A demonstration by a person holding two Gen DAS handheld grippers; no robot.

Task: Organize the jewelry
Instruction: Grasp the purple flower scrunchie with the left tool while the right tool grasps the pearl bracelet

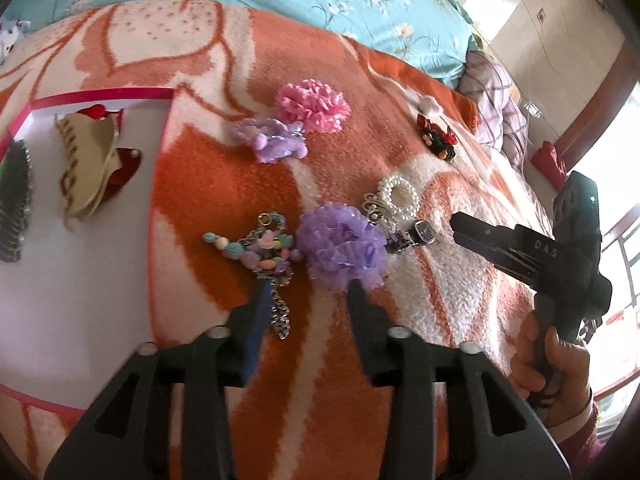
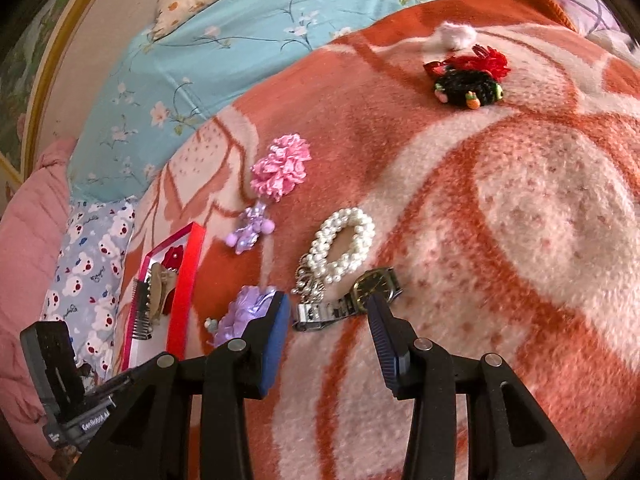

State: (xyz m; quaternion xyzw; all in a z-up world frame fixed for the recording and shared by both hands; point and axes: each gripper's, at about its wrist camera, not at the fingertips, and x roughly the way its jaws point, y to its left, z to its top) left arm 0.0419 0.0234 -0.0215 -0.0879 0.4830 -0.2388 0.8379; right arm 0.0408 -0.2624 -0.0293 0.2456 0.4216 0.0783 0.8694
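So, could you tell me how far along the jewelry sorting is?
Early on. The red-rimmed box already holds a beige claw clip and a comb. Nothing is held: the left gripper and right gripper are both open. The watch, pearl bracelet and purple flower remain on the blanket.

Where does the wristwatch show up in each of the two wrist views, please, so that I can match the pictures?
Left wrist view: the wristwatch lies right of centre on the blanket, just right of the purple ruffled flower and below the pearl bracelet.
Right wrist view: the wristwatch lies at lower centre, just ahead of the open jaws of the right gripper.
Shared landmark: the pearl bracelet, right beside the watch in both views.
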